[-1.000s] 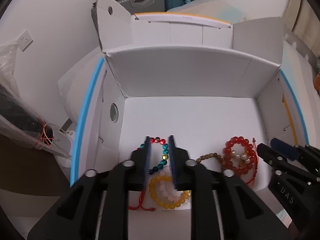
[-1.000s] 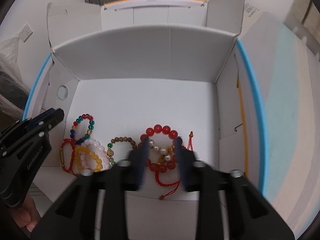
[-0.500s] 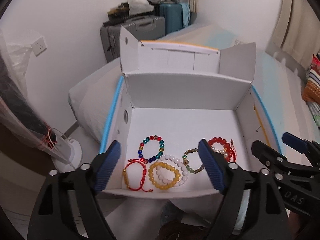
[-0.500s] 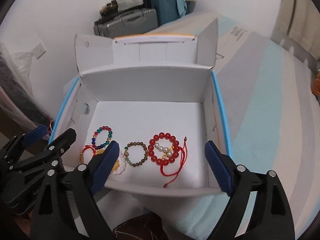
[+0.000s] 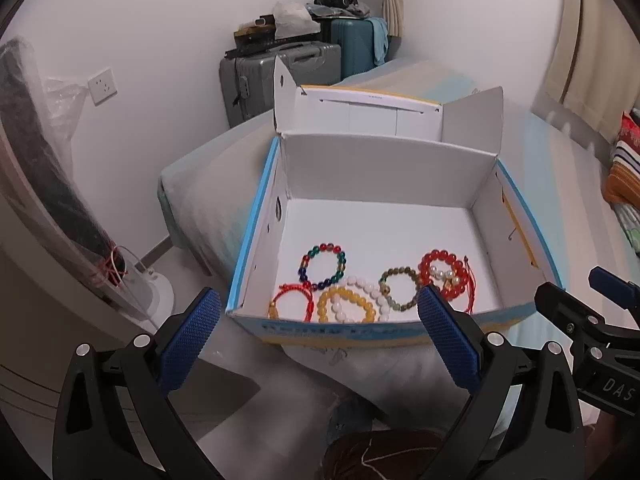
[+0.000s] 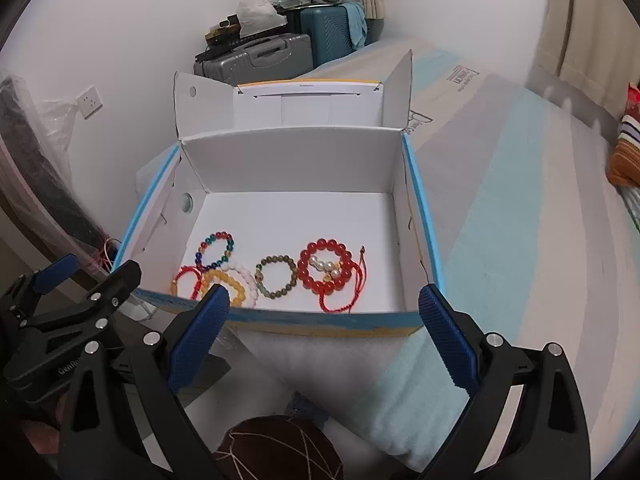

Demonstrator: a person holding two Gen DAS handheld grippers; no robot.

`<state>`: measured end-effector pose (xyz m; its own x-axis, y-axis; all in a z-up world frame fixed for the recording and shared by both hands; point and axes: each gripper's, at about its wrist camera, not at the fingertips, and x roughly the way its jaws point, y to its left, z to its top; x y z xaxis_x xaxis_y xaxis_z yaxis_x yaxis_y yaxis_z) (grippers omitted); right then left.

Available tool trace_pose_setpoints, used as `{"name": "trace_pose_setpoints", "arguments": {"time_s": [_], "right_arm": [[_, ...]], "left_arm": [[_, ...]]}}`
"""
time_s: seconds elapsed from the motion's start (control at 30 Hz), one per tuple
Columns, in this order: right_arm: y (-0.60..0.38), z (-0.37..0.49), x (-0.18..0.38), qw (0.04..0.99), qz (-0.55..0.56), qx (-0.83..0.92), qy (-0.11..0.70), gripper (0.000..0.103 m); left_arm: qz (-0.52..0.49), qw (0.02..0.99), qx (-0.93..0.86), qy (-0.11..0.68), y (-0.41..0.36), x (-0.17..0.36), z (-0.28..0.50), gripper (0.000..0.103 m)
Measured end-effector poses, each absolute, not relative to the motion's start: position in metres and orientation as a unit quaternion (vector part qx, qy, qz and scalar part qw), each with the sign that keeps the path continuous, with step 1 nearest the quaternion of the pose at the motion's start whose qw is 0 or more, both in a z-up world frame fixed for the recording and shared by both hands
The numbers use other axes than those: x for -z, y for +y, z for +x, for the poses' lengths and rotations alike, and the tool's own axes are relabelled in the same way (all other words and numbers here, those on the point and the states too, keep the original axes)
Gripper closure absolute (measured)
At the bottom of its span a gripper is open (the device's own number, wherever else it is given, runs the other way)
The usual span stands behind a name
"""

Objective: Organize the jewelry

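Beaded bracelets (image 6: 280, 276) are laid in white cardboard box (image 6: 288, 160); both grippers' fingers (image 5: 188, 338) (image 6: 448, 334) are spread, empty; sorting judged finished.

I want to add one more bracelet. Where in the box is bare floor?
The box floor is bare behind the bracelets up to the back wall, and between the big red bracelet and the right wall. The front-left corner is crowded: yellow bracelet and neighbours overlap.

Six bead bracelets (image 6: 278, 276) lie flat in a row along the near wall of the open white box (image 6: 292, 160), some overlapping at its left.
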<state>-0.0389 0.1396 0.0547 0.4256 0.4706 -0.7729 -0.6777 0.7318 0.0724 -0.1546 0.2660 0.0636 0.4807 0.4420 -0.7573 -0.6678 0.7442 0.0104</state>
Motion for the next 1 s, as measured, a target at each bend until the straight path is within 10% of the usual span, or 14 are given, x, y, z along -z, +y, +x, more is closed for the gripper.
{"name": "trace_pose_setpoints", "arguments": {"time_s": [1.0], "right_arm": [[0.127, -0.033, -0.048, 0.832, -0.117, -0.344, 0.42, 0.011]], "left_arm": [[-0.133, 0.85, -0.327, 0.39, 0.254, -0.059, -0.156, 0.006]]}}
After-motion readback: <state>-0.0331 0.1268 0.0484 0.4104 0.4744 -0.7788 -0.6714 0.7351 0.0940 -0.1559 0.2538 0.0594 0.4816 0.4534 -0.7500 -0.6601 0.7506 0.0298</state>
